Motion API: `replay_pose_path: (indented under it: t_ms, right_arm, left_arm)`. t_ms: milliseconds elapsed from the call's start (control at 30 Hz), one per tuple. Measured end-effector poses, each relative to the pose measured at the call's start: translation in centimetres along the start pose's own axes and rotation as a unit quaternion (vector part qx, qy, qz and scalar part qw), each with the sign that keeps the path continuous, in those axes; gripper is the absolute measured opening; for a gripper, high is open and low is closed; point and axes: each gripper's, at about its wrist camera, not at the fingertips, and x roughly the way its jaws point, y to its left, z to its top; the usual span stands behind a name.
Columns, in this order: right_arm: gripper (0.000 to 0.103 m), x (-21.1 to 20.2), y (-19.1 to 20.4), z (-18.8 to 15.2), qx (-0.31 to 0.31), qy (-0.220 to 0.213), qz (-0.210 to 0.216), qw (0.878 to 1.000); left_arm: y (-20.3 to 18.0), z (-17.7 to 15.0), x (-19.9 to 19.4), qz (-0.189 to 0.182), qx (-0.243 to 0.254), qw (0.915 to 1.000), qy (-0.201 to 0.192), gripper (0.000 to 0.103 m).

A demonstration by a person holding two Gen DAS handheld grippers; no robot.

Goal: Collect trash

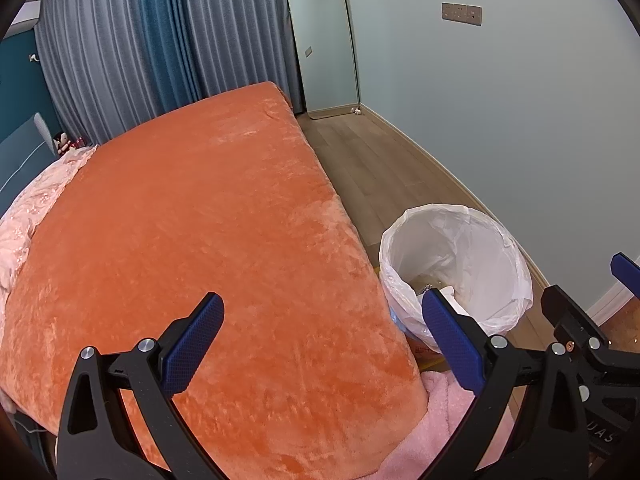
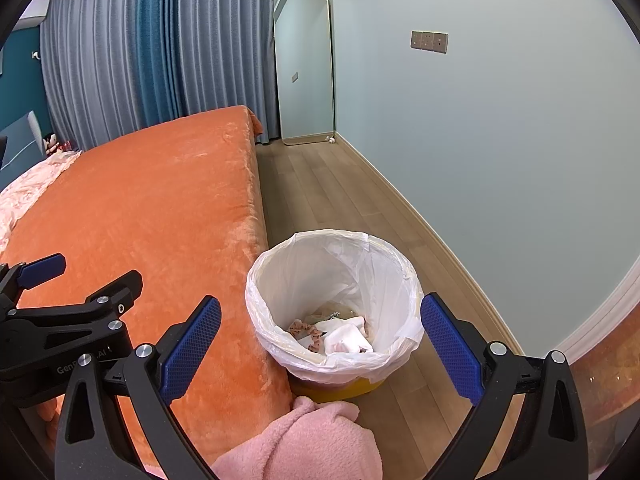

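Orange bed (image 2: 152,208); lined bin (image 2: 334,300) beside; left tool (image 1: 322,330), right tool (image 2: 320,330) agape, empty; "Gen…AI" lettering.

Count, both views: two hand-held grippers, left hand-held gripper (image 1: 322,326) and right hand-held gripper (image 2: 320,328), each with two blue-padded fingers, spread apart. One trash bin (image 2: 394,268), one white liner bag (image 2: 280,272) in it. Trash inside: one white crumpled piece (image 2: 346,338) and roughly two small pinkish scraps (image 2: 298,327); exact number unclear. One bed (image 1: 192,220). One floor mirror (image 2: 306,68). One wall switch plate (image 2: 429,42).
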Motion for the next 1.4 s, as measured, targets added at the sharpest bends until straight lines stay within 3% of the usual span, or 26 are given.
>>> replay_pose_path:
  t_ms: [1400]
  right_arm:
    - [0.096, -0.21, 0.03, -0.21, 0.003, -0.002, -0.007, 1.0]
  left_arm:
    - [0.06, 0.05, -0.02, -0.003, 0.007, 1.0, 0.001, 0.095]
